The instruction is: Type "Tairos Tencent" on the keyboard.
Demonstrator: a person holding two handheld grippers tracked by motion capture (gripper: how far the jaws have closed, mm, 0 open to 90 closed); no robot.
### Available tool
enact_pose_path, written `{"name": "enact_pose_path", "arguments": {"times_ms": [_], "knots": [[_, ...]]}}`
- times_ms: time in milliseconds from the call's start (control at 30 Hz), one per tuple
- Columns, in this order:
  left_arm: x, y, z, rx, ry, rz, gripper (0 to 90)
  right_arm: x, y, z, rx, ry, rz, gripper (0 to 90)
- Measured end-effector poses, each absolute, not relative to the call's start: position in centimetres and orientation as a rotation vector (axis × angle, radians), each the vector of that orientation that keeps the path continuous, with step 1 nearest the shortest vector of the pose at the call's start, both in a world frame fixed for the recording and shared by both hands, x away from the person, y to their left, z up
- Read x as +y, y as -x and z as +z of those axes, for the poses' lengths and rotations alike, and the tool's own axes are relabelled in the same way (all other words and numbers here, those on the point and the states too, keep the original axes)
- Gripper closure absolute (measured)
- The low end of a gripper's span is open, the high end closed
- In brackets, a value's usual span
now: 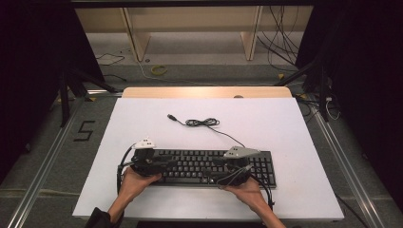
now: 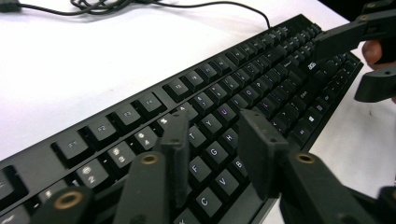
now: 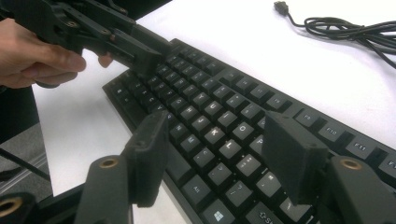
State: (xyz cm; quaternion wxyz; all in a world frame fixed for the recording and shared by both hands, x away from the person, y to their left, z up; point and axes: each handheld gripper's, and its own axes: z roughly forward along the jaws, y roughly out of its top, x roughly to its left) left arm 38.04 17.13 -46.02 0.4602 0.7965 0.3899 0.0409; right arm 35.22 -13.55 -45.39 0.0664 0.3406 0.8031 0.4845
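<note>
Two hand-held grippers (image 1: 151, 164) (image 1: 236, 172) hover over the black keyboard's (image 1: 204, 166) ends.

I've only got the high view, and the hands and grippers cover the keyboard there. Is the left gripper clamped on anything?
Observer: No. The left gripper view shows the left gripper with its jaws apart over the keyboard, around the T, Y and G keys, with nothing pinched between them.
Operator: And the right one?
Observer: The right gripper is open too. Its jaws stand either side of the O, L and P keys, near the keyboard's front edge.
Operator: Do its tips press any key?
Observer: I cannot tell. The pads hide the keys right under them.
</note>
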Motion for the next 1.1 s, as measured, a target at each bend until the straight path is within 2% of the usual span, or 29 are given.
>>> {"name": "enact_pose_path", "arguments": {"times_ms": [433,1100], "knots": [[15.6,-39.2,-46.9,0.959,-2.050,0.121,88.4,-13.9,-35.1,-45.5,2.414,-1.043,1.442,35.0],[14.5,-39.9,-47.9,0.964,-2.113,0.120,89.4,-14.1,-34.8,-45.5,2.414,-1.043,1.438,35.1]]}}
